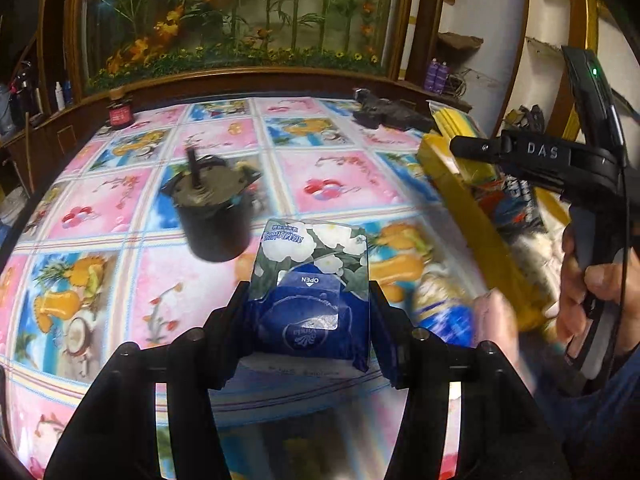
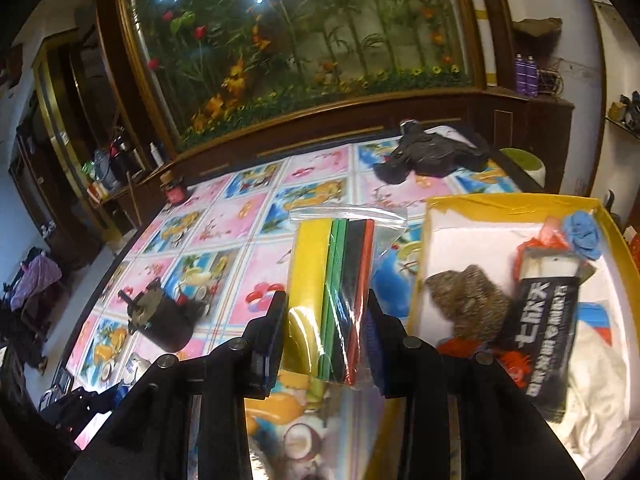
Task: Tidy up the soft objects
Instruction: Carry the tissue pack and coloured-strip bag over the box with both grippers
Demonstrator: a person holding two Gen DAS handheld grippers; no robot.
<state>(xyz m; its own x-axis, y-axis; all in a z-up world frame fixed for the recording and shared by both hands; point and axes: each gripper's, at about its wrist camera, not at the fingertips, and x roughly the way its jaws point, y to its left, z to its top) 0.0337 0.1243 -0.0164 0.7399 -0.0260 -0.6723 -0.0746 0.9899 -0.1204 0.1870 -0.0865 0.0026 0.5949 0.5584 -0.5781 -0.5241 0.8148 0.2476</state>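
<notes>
Grippers both carry loads above the table: the left gripper (image 1: 310, 304) is clamped on a tissue pack (image 1: 310, 276), the right gripper (image 2: 326, 328) pinches a zip bag of coloured sheets (image 2: 334, 276) beside the yellow box (image 2: 436, 200). Transfer seems underway; next, each needs lowering into the box before letting go.

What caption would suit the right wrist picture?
Right gripper holds a clear bag of coloured sheets above the floral tablecloth, beside the yellow box.

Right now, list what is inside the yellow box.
In the yellow box: a brown furry item, a black printed packet, a blue cloth flower, red-orange pieces and white fabric. Anything beneath them is covered.
</notes>
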